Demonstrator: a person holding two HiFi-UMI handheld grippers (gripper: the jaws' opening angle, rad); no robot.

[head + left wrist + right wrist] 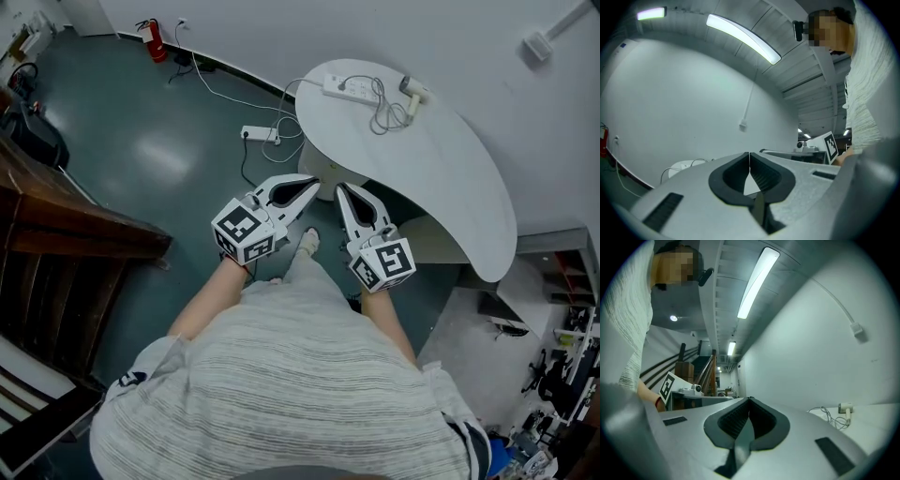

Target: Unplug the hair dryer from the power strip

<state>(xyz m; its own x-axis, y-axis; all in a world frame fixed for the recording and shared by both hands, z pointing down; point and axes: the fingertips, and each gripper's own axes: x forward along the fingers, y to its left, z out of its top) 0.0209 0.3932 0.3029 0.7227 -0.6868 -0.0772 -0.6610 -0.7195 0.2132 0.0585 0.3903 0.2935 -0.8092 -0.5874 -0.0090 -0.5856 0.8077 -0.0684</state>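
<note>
A white power strip (349, 88) lies at the far end of a white rounded table (441, 169). Beside it lies a small white hair dryer (413, 92), its grey cord (382, 112) looped between them. The dryer (845, 408) also shows far right in the right gripper view. My left gripper (314, 181) and right gripper (341, 190) are held side by side short of the table's near edge, both shut with nothing in them. In each gripper view the tips meet, left gripper (749, 155) and right gripper (749, 400).
A second white power strip (260, 134) with white cables lies on the dark floor left of the table. A red fire extinguisher (155, 39) stands by the far wall. A dark wooden staircase (56, 244) runs along the left. Shelving clutter sits at the lower right.
</note>
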